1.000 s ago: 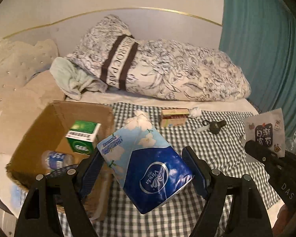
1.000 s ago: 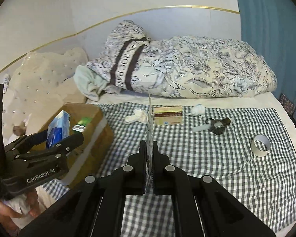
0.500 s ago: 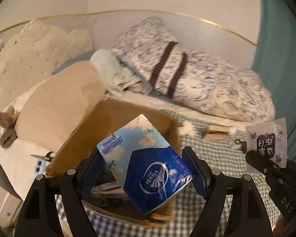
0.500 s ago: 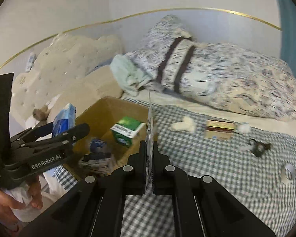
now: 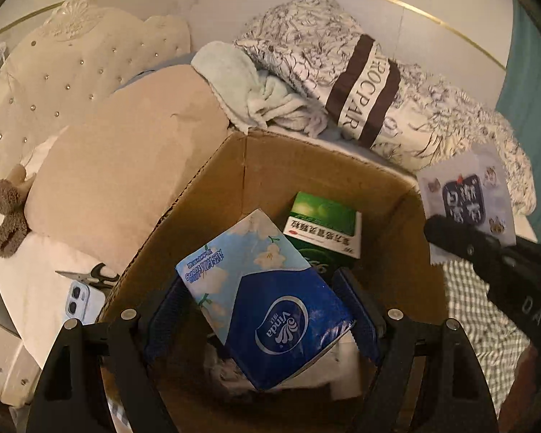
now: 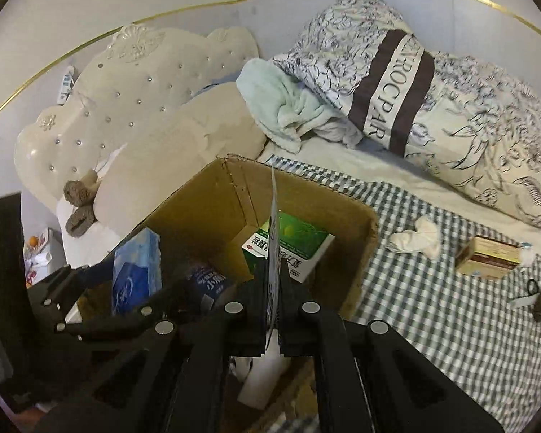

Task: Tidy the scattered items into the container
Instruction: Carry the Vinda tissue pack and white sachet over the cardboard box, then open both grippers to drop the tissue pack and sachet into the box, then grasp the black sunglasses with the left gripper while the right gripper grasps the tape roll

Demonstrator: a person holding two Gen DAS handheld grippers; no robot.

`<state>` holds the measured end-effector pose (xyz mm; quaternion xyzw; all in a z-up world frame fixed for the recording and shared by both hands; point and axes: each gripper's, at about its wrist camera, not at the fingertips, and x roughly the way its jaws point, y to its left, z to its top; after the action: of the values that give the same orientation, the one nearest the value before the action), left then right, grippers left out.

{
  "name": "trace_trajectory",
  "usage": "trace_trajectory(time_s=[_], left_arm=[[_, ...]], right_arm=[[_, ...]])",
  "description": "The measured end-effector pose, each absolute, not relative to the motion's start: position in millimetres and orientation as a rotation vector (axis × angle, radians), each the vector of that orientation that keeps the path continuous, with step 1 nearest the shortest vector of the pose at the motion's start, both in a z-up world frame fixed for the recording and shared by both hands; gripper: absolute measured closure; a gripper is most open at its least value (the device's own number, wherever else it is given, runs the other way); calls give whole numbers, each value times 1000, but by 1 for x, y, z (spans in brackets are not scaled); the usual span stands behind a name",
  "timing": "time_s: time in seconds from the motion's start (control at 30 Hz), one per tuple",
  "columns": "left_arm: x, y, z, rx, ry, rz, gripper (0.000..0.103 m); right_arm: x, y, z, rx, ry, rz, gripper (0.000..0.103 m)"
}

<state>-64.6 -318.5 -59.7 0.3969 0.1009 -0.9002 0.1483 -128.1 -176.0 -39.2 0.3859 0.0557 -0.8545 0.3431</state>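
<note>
Over the open cardboard box (image 5: 212,195) on the bed, our left claw (image 5: 263,310) has the blue tissue pack (image 5: 267,296) between its blue pads; the jaws have just been opening, and the pack sits tilted between them, with a gap showing at the right pad, so we count it as released. Below it in the box lie a green carton (image 5: 324,227), a small water bottle (image 6: 205,281) and something white (image 6: 259,379) at the bottom that we cannot identify.

Our right claw (image 6: 273,296) is clenched on a thin flat packet (image 6: 273,223), seen edge-on and standing upright over the box; from the left camera the same packet (image 5: 465,195) shows its printed face beside the box's right wall.

Out on the checked blanket (image 6: 432,306) remain a crumpled white cloth (image 6: 418,240), a small brown box (image 6: 487,258) and a dark tangled item (image 6: 539,297). To the left of the box, on the white sheet, lie a phone (image 5: 79,301) and scissors (image 5: 90,274).
</note>
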Motion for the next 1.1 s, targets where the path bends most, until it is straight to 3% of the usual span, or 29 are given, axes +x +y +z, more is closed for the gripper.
trace_trajectory(time_s=[0.03, 0.07, 0.13, 0.17, 0.53, 1.1], left_arm=[[-66, -320, -61, 1141, 289, -2588, 16], [-68, -320, -63, 1142, 293, -2588, 7], [-71, -321, -65, 1156, 300, -2575, 3], [-73, -320, -65, 1167, 303, -2572, 3], [-77, -279, -47, 1166, 259, -2590, 3], [-100, -106, -42, 1238, 196, -2811, 1]], right_arm=[[-131, -177, -41, 999, 126, -2225, 95], [-133, -177, -42, 994, 101, -2232, 88], [-136, -172, -41, 983, 60, -2260, 42], [-136, -169, -40, 969, 45, -2284, 39], [-132, -99, -28, 917, -29, -2398, 39], [-119, 174, -40, 1035, -237, -2880, 36]])
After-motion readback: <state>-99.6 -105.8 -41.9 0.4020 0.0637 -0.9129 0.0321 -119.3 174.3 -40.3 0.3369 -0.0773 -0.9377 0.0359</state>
